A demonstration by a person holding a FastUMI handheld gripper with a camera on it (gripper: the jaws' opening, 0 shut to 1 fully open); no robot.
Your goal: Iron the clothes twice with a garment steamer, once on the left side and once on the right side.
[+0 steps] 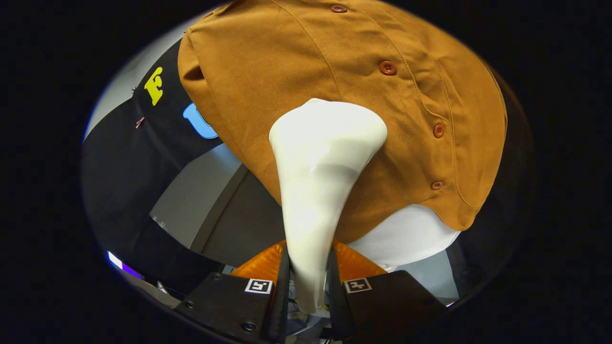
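The gripper is closed narrowly around the slim handle of the garment steamer, with one finger pressing on each side of it, so the tool is firmly held. From that grip the cream-white steamer rises ahead of the fingers, widening from a narrow stem into a broad, rounded head. The head lies against the front of a brown shirt, or just in front of it; the view does not settle whether they touch. The head sits to the left of the button placket, below the shirt's middle. Four round buttons run in a curving row down the placket, to the right of the steamer head. The shirt hangs with its hem near the fingers, and a white surface shows beneath that hem, right of the steamer's stem. Farther off, left of the shirt, the black cloth wall of the booth stands, with a grey panel below it
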